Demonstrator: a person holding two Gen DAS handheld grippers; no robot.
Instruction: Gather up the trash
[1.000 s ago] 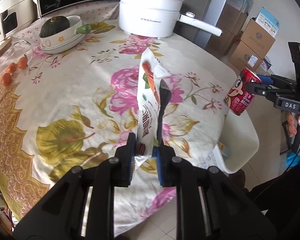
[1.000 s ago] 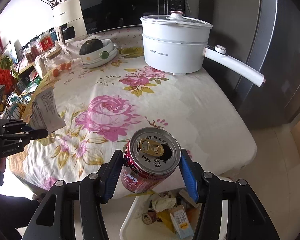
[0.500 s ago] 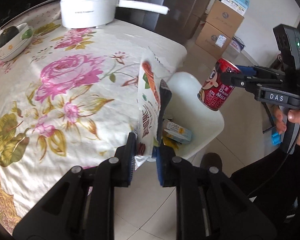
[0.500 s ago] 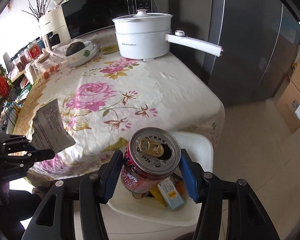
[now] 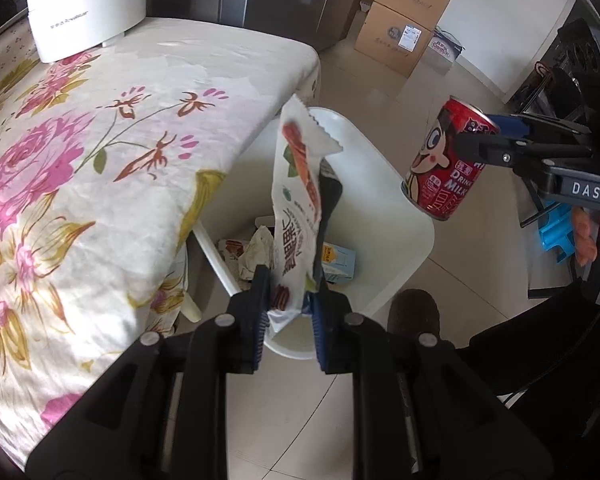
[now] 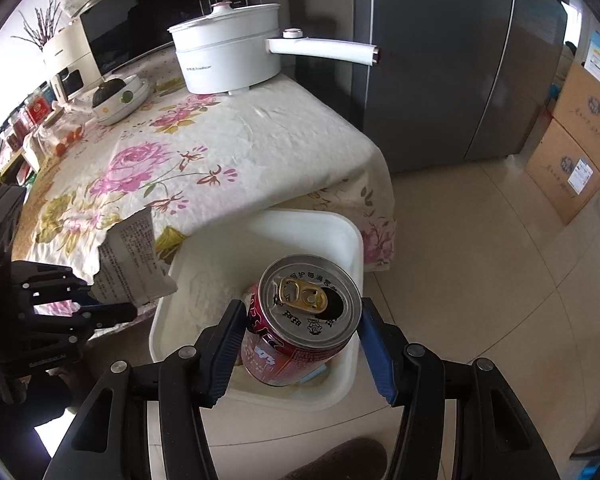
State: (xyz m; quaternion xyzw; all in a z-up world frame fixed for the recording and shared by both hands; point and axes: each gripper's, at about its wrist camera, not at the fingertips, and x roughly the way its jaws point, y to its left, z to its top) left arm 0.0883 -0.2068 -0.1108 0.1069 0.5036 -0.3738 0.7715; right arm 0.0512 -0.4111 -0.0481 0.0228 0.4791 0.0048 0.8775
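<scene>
The left gripper (image 5: 287, 304) is clamping the lower end of a white snack wrapper (image 5: 298, 208), its blue pads pressing both faces; the wrapper is standing up from the jaws, torn edge uppermost. The right gripper (image 6: 302, 328) is clamped on a red milk drink can (image 6: 300, 320) across its body; the can's pull-tab opening is facing the right wrist camera.

Compared with one second ago, both hands have travelled off the table. Then, the wrapper was hanging over the floral tablecloth (image 5: 100, 152) and the can was beside the table edge, with the white trash bin (image 5: 400, 240) only partly visible beneath. Half a second ago the wrapper was reaching the bin's near rim. Now the wrapper is hanging directly over the bin's opening, and in the right wrist view the can is over the bin's interior as well. In the left wrist view the can appears out to the right of the bin, so its exact position over the rim cannot be fixed.

Both grips are unchanged across the three moments.

The bin is standing on the tiled floor, just beside the overhanging cloth. Crumpled paper (image 5: 256, 248) and a small carton (image 5: 338, 260) are lying in its bottom. The white electric pot (image 6: 228, 60) is sitting at the table's far corner. Cardboard boxes (image 5: 404, 20) are stacked near the wall.
</scene>
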